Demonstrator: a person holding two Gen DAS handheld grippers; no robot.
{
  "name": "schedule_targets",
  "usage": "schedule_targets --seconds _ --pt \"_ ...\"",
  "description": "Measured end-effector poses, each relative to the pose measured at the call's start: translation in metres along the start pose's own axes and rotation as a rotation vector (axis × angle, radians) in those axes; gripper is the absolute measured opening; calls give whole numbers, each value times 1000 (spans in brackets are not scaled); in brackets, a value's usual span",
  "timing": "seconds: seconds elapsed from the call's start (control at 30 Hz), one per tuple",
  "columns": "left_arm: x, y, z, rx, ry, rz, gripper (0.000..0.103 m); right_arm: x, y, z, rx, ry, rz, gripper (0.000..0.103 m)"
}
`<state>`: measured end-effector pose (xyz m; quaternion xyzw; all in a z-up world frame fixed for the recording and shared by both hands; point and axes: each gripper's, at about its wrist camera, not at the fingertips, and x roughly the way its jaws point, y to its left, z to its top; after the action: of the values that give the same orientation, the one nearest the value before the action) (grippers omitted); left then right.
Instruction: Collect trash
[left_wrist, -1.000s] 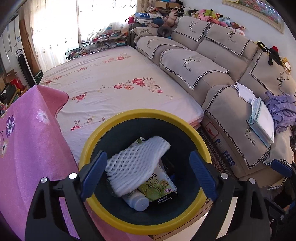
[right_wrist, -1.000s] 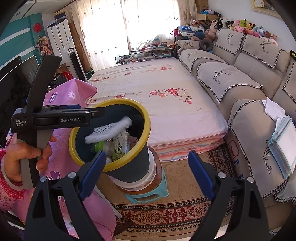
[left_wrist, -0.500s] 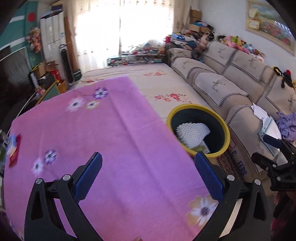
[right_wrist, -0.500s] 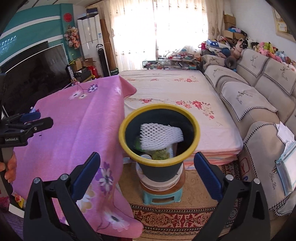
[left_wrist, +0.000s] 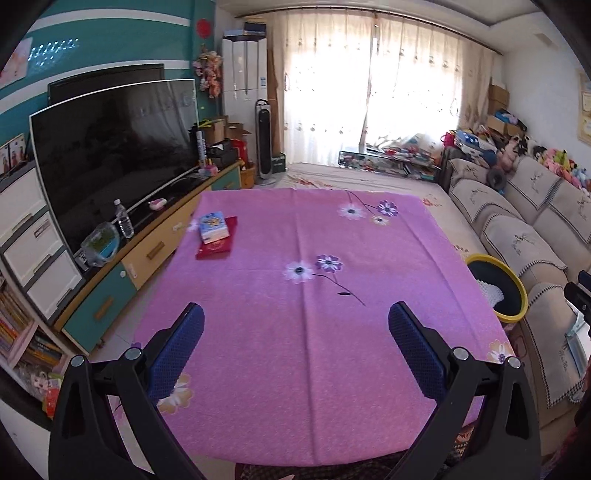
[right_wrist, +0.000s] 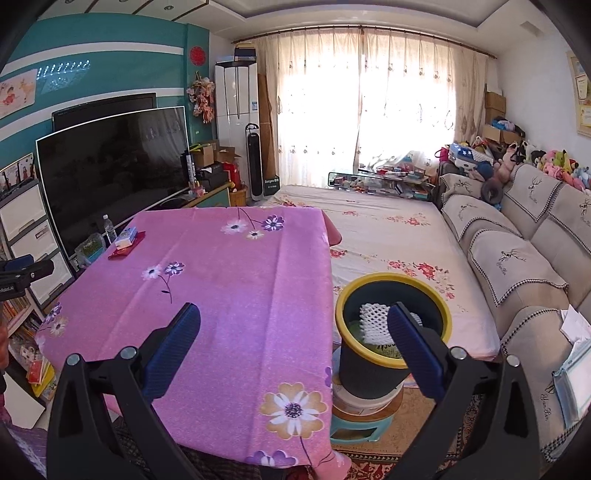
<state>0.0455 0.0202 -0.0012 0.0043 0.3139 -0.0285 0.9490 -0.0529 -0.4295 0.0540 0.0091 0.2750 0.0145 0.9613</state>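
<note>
A dark bin with a yellow rim stands on a small stool right of the table, and a white foam net lies on top of the trash inside. The same bin shows at the right edge of the left wrist view. My left gripper hangs open over the near half of the pink flowered tablecloth, with nothing between its fingers. My right gripper is open too, above the table's near right corner, its right finger in front of the bin. A blue-and-white box on a red packet lies at the table's far left.
A large TV on a low cabinet lines the left wall, with a water bottle in front. A beige sofa runs along the right, a floral-sheeted bed behind the bin. A patterned rug lies under the stool.
Both grippers pulled up and back from the bin after the foam net dropped in. The left one swung left over the table; the right one also backed off and widened.
</note>
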Motion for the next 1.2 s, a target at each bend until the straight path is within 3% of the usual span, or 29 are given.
schedule_targets --seconds 0.23,1.2 --pt "-25 31 -15 -33 -32 6 98 -16 19 -1 -8 -27 -19 96" --pt "-23 4 -14 -9 -27 -1 98 -8 12 -2 15 -14 -21 96"
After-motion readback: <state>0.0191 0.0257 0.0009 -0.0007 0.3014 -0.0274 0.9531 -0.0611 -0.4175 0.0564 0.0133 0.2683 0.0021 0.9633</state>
